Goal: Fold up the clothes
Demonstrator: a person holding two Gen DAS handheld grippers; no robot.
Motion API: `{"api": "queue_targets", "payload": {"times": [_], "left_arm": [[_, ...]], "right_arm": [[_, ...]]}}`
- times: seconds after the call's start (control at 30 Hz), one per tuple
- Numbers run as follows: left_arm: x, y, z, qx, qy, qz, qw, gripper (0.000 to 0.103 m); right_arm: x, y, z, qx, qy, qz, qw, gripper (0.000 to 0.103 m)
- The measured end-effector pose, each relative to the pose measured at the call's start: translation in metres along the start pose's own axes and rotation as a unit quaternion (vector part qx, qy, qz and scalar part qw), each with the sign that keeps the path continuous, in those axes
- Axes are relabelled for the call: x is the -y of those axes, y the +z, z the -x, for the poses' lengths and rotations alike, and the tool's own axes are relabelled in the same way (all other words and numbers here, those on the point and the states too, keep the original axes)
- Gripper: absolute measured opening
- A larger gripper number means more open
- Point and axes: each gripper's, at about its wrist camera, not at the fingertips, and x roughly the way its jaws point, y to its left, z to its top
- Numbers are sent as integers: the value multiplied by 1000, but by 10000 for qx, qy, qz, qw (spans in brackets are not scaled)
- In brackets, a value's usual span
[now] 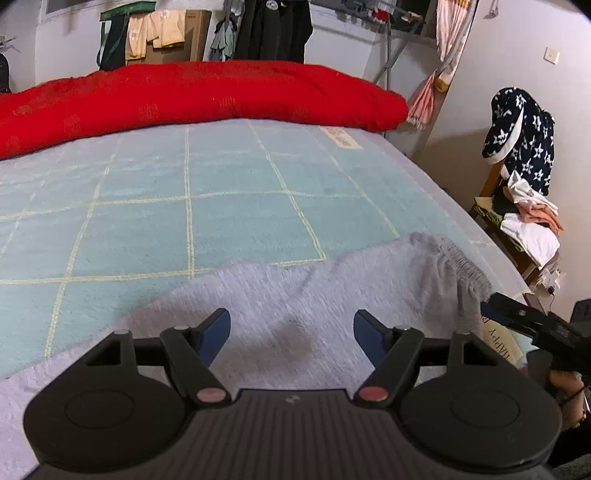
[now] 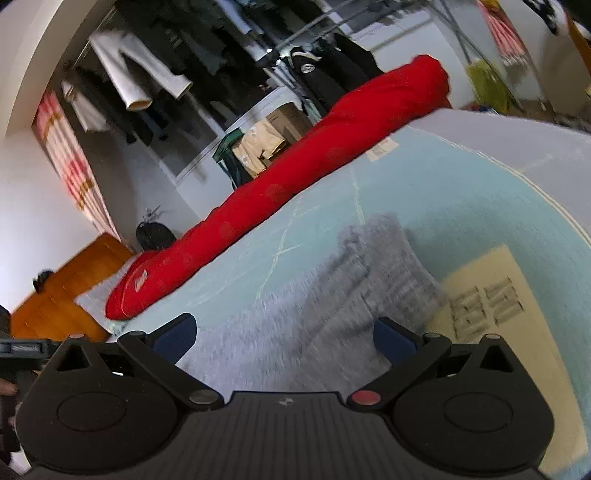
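Observation:
A grey fleecy garment (image 1: 295, 295) with a ribbed elastic edge (image 1: 469, 273) lies spread on the near part of the bed. My left gripper (image 1: 292, 332) hovers over its middle, jaws open, nothing between the blue pads (image 1: 216, 330). My right gripper (image 1: 517, 321) reaches in from the right, close to the ribbed edge; whether it touches the cloth I cannot tell. In the right wrist view the same garment (image 2: 332, 306) lies under my right gripper (image 2: 284, 338), whose jaws stand wide open and hold nothing. The picture there is tilted and blurred.
The bed carries a light blue checked blanket (image 1: 221, 192) with a beige label (image 2: 491, 295). A rolled red quilt (image 1: 184, 96) lies along the far side. A wooden chair piled with clothes (image 1: 528, 221) stands right of the bed. Hanging clothes (image 1: 273, 26) line the back wall.

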Motion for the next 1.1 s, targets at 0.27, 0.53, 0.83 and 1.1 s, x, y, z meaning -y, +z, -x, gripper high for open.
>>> {"api": "queue_targets", "payload": {"times": [0.27, 0.53, 0.83, 1.1], "left_arm": [[11, 7, -10, -69, -177, -188, 9996, 74], [1, 3, -9, -101, -121, -46, 9999, 75], [-8, -6, -11, -95, -178, 117, 9997, 75], [-21, -16, -13, -114, -192, 418, 9989, 75]], "right_arm": [[23, -14, 3, -46, 448, -1057, 9934, 103], [30, -18, -7, -164, 317, -1693, 9849, 103], [30, 12, -43, -237, 658, -1248, 9897, 103], [31, -19, -52, -94, 589, -758, 9953, 103]]}}
